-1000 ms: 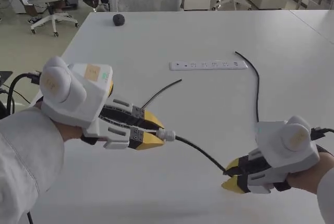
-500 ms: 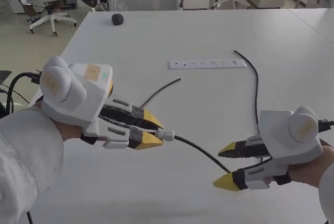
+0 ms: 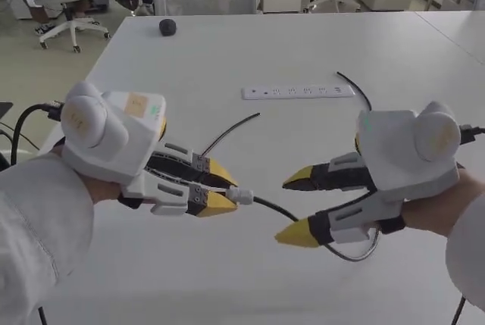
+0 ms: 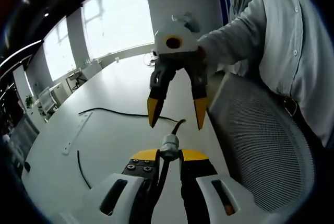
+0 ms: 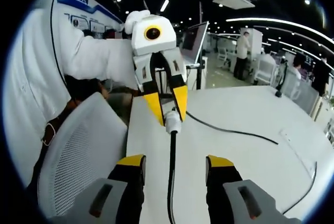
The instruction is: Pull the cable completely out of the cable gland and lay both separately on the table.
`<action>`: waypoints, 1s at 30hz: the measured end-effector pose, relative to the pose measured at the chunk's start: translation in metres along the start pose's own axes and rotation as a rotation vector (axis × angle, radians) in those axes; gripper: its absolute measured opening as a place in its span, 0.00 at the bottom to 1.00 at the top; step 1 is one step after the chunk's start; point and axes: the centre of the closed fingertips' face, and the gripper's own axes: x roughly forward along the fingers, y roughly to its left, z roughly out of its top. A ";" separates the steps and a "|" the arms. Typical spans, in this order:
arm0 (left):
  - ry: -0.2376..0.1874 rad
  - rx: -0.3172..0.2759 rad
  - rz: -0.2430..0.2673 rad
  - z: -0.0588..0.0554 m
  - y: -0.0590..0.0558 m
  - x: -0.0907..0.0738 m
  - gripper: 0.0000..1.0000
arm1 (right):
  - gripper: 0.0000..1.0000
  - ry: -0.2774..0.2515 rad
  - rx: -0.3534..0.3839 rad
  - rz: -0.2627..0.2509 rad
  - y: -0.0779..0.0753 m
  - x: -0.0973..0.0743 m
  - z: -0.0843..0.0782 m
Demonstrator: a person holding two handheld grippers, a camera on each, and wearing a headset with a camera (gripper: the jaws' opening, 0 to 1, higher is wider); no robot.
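Cable gland [image 3: 242, 195] is being held over the counter [image 3: 227, 52], the left gripper [image 3: 222, 192] clamping shut on it as an anchor. The right gripper [image 3: 289, 210] is gaping wide with nothing in it, its jaws straddling the black cable [image 3: 261, 202] close beside the gland, probably for gripping and pulling.

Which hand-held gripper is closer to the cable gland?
Left. The left hand-held gripper clamps the cable gland; the right hand-held gripper hangs open around the cable, apart from it.

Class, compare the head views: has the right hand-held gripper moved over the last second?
Yes. Against the power strip, the right hand-held gripper has shifted left toward the cable gland, its jaws now open.
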 end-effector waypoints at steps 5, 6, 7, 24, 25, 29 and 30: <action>0.001 0.003 0.003 0.000 0.000 -0.001 0.15 | 0.39 -0.009 -0.029 0.018 0.004 0.006 0.015; 0.001 0.003 0.005 0.000 0.000 -0.001 0.15 | 0.37 -0.010 -0.027 0.025 0.005 0.008 0.018; 0.001 0.003 0.004 0.000 0.000 -0.001 0.15 | 0.35 -0.012 -0.034 0.028 0.005 0.009 0.019; 0.013 0.014 0.005 -0.002 -0.001 -0.001 0.15 | 0.00 0.089 -0.103 -0.007 -0.001 0.016 0.007; 0.013 0.015 0.007 -0.001 0.000 -0.001 0.15 | 0.00 0.089 -0.104 -0.009 -0.001 0.016 0.007; 0.013 0.018 0.010 -0.001 0.001 -0.002 0.15 | 0.00 0.092 -0.105 -0.014 -0.002 0.016 0.008; 0.012 0.018 0.012 0.000 0.001 -0.002 0.15 | 0.00 0.092 -0.104 -0.016 -0.002 0.016 0.009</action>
